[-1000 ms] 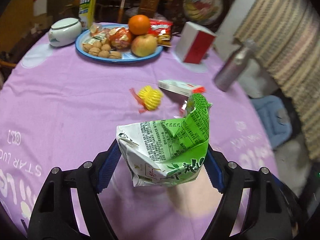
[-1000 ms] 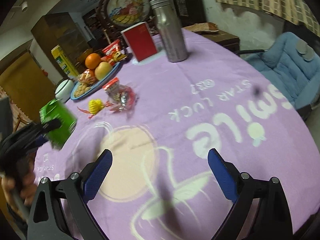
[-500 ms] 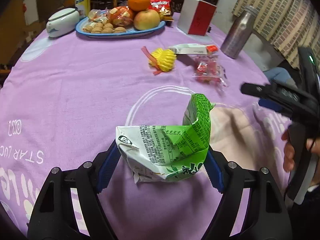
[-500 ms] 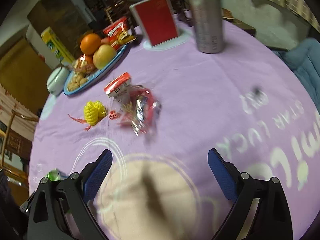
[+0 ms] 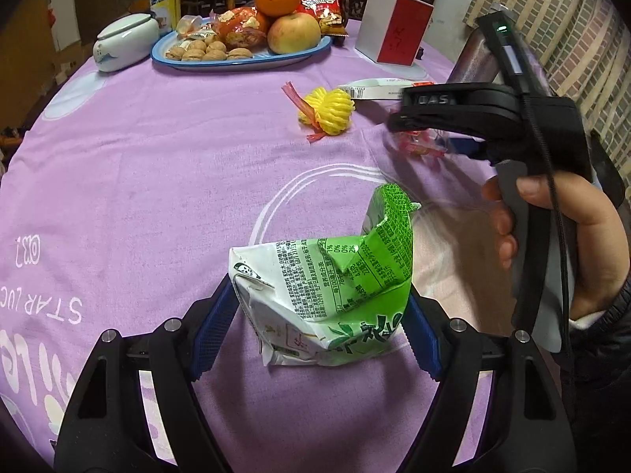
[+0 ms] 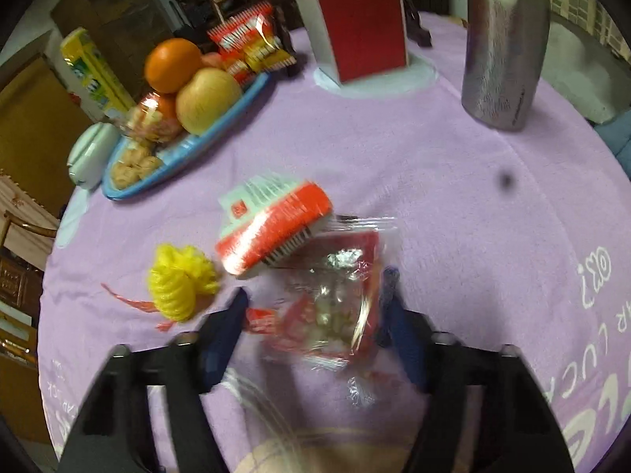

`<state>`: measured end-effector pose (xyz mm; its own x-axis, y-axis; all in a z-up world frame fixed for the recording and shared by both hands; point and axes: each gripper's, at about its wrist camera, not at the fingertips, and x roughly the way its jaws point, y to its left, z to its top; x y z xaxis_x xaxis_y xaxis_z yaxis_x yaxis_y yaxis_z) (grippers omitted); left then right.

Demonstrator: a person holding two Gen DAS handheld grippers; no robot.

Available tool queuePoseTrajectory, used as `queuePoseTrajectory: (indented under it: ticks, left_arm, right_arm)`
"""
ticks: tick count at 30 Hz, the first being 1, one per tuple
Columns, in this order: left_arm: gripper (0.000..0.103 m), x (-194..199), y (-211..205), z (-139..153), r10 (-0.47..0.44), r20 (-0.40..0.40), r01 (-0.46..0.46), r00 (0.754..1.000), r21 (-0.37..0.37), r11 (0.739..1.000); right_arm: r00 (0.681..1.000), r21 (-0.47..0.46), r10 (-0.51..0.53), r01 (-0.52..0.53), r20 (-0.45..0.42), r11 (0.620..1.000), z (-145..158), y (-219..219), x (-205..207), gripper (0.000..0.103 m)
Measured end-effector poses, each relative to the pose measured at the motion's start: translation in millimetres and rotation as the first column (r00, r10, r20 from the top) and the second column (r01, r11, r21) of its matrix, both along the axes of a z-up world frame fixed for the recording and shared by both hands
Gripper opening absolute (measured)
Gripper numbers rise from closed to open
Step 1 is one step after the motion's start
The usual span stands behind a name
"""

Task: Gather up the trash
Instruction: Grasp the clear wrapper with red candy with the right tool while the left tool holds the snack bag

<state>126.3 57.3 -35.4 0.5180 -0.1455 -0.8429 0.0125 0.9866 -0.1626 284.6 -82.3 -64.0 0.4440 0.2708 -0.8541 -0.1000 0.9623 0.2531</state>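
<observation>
From the left wrist, the left gripper (image 5: 315, 327) has its blue ribbed fingers (image 5: 213, 335) spread wide and pressed on either side of a crushed green-and-white carton (image 5: 331, 295), creased and folded at the top, held over the purple cloth tabletop (image 5: 157, 181). Beyond lie a yellow mesh ball (image 5: 329, 112) with red ribbon and a blue plate (image 5: 244, 57) of walnuts, an apple and an orange. At right, a hand (image 5: 568, 244) grips the black right gripper (image 5: 426, 134).

From the right wrist, blurred, the right gripper (image 6: 315, 315) is closing its fingers (image 6: 226, 327) around a crinkly clear-and-red wrapper (image 6: 335, 307) lying on the tabletop; whether they touch it yet is hard to tell. Just beyond sits a red-and-white box (image 6: 272, 228), with a steel bottle (image 6: 504, 43) farther right.
</observation>
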Motion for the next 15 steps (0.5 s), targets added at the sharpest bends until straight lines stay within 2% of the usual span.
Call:
queuePoseTrajectory:
  ticks: [3, 4, 6, 8, 12, 15]
  left_arm:
    - [0.076, -0.5, -1.2, 0.6, -0.002, 0.001, 0.002, 1.0, 0.001, 1.0]
    - [0.076, -0.5, -1.7, 0.8, -0.004, 0.001, 0.004, 1.0, 0.001, 1.0]
    - [0.076, -1.2, -2.6, 1.5, -0.009, 0.003, 0.009, 1.0, -0.004, 1.0]
    - [0.076, -3.0, -3.7, 3.4, -0.015, 0.007, 0.015, 1.0, -0.02, 1.0]
    - [0.076, -9.0, -12.8, 9.0, -0.041, 0.037, 0.042, 0.998, -0.023, 0.999]
    - [0.076, -13.2, -23.4, 8.5, -0.068, 0.028, 0.069, 0.997, -0.036, 0.997]
  right_arm:
    - [0.999, 0.001, 0.01, -0.01, 0.031, 1.0, 14.2, -6.3, -14.2, 0.038]
    - [0.999, 0.002, 0.018, -0.018, 0.049, 1.0, 20.9, -10.9, -22.8, 0.033]
    - [0.998, 0.012, 0.03, -0.031, 0.058, 0.999, 29.1, -23.2, -37.8, 0.022]
    - [0.997, 0.025, 0.036, -0.038, 0.064, 0.999, 36.9, -41.5, -58.8, 0.001]
    - [0.996, 0.046, 0.018, -0.022, 0.082, 0.999, 45.9, -78.6, -97.8, 0.001]
    - [0.997, 0.079, 0.028, -0.033, 0.068, 0.996, 48.7, -100.6, -116.7, 0.006]
